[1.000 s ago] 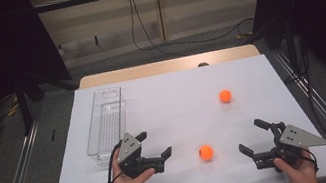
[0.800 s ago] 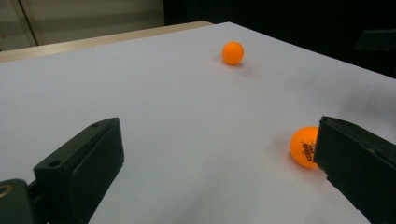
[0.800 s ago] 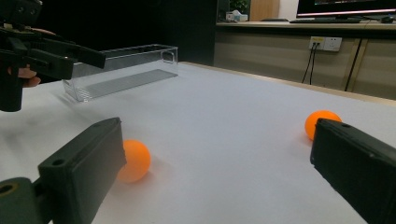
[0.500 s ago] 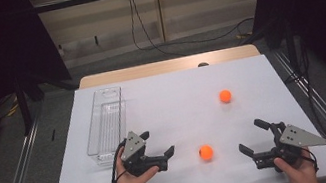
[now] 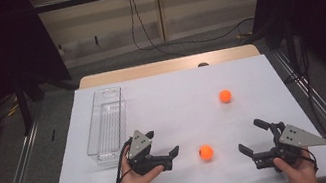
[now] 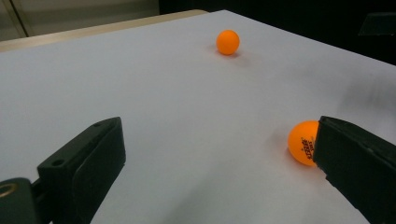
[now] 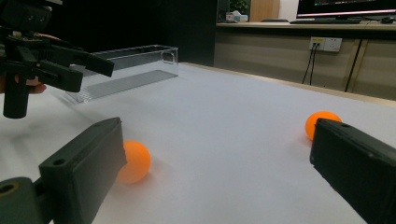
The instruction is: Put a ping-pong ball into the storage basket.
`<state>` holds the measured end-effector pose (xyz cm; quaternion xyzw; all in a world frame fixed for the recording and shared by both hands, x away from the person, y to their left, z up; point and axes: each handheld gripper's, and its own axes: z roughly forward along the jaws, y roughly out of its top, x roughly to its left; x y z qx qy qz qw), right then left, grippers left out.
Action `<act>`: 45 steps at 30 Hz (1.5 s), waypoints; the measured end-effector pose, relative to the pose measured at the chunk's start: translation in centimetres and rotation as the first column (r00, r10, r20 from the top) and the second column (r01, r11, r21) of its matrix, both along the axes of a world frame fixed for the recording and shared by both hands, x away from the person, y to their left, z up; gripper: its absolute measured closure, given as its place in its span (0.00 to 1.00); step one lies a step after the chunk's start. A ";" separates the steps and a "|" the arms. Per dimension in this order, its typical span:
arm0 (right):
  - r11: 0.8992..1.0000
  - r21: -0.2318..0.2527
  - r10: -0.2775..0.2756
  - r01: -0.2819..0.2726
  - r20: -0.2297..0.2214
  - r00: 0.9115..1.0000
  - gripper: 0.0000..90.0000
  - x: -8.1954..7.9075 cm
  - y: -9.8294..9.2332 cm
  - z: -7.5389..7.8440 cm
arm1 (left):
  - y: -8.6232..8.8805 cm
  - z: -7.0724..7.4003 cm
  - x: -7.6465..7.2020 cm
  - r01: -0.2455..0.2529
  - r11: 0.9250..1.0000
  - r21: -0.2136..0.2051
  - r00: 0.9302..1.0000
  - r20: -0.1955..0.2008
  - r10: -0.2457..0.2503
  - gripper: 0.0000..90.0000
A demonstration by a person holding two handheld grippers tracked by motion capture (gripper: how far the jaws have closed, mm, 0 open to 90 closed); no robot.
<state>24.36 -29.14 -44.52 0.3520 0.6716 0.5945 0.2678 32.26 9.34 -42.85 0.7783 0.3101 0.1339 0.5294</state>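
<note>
Two orange balls lie on the white table (image 5: 172, 95): a near ball (image 5: 206, 152) at the front centre and a far ball (image 5: 225, 95) to the right of the middle. My left gripper (image 5: 163, 142) is open, low over the table, just left of the near ball. In the left gripper view that near ball (image 6: 302, 142) lies beside the right jaw's tip, and the far ball (image 6: 228, 42) is well ahead. My right gripper (image 5: 249, 135) is open, to the right of the near ball. Its view has the near ball (image 7: 136, 161) by the left jaw and the far ball (image 7: 321, 122) by the right jaw.
A clear plastic tray (image 5: 106, 124) stands lengthwise at the table's left, empty. It appears as the tray (image 7: 126, 70) in the right gripper view, behind the left gripper (image 7: 60, 60). Metal rails run along both sides of the table.
My left gripper has slid a little to the right, closer to the near ball. The right gripper and both balls have stayed put.
</note>
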 end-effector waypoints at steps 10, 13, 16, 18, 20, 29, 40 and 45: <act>1.000 -0.001 0.003 -0.003 0.002 1.000 0.03 0.0 0.0 0.0 | -0.7 -0.1 0.1 0.014 1.000 -0.002 1.000 -0.005 -0.014 0.03; 1.000 -0.001 0.002 -0.002 0.002 1.000 0.03 0.0 0.0 0.0 | -0.9 -0.1 0.1 0.020 1.000 0.007 1.000 -0.006 -0.020 0.03; 1.000 -0.002 0.004 -0.004 0.001 1.000 0.03 0.0 0.0 0.0 | -1.2 -0.2 0.1 0.026 1.000 0.009 1.000 -0.009 -0.026 0.03; 1.000 -0.002 0.004 -0.004 0.002 1.000 0.03 0.0 0.0 0.0 | -1.3 -0.2 0.1 0.030 1.000 0.009 0.999 -0.011 -0.030 0.03; 1.000 -0.002 0.004 -0.004 0.004 1.000 0.03 0.0 0.0 0.0 | -1.4 -0.3 0.1 0.030 1.000 0.005 0.999 -0.014 -0.030 0.03; 1.000 -0.002 0.005 -0.005 0.003 1.000 0.03 0.0 0.1 0.0 | -1.8 -0.3 0.2 0.040 0.999 0.015 0.999 -0.015 -0.039 0.03; 1.000 -0.004 0.008 -0.008 0.000 1.000 0.03 0.0 0.1 0.0 | -2.7 -0.6 0.1 0.057 0.998 0.018 0.998 -0.026 -0.056 0.03; 1.000 -0.003 0.006 -0.006 0.001 1.000 0.03 0.0 0.1 0.0 | -2.9 -0.6 0.1 0.063 0.997 0.034 0.998 -0.028 -0.062 0.03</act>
